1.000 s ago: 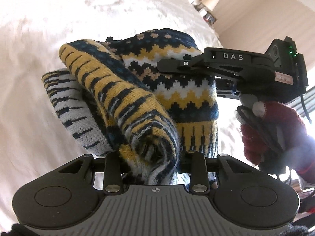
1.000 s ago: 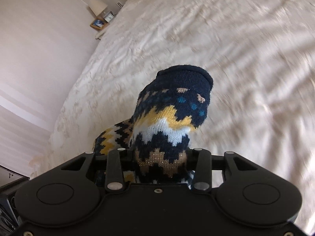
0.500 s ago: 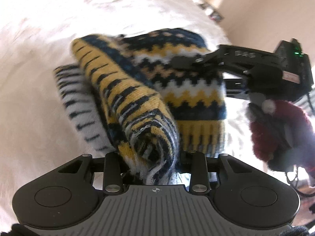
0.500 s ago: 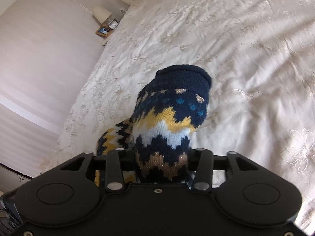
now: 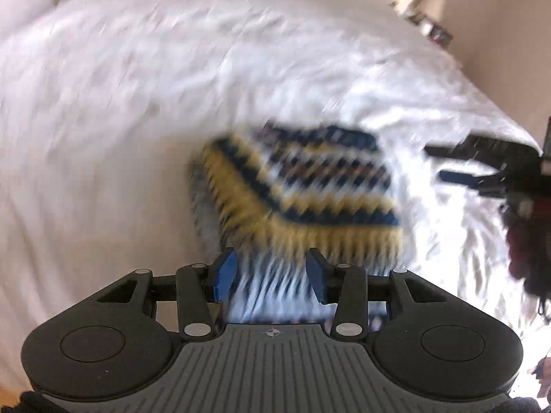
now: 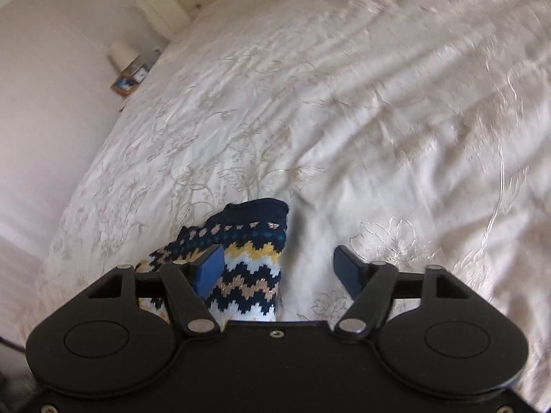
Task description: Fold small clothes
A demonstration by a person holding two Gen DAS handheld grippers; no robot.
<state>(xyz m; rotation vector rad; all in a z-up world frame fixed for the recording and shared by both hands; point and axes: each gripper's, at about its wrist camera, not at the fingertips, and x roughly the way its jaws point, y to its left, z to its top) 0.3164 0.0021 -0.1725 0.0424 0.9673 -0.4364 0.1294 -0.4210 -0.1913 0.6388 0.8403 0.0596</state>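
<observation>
A small knitted garment (image 5: 303, 192) with navy, yellow and white zigzag bands lies folded on the white bedspread (image 5: 137, 103). The left wrist view is blurred. My left gripper (image 5: 272, 275) is open, its blue pads on either side of the garment's near edge, not pinching it. My right gripper (image 6: 279, 268) is open above the bed, with the garment's navy end (image 6: 248, 241) by its left pad. The right gripper also shows at the right edge of the left wrist view (image 5: 482, 168), apart from the garment.
The embroidered bedspread (image 6: 344, 120) fills both views. A bedside table (image 6: 129, 82) with a lamp stands by the pink wall at the far left. A hand in a dark red glove (image 5: 530, 241) holds the right gripper.
Both grippers have opened and let go of the garment. It now lies folded on the bed, and both grippers have drawn back from it.
</observation>
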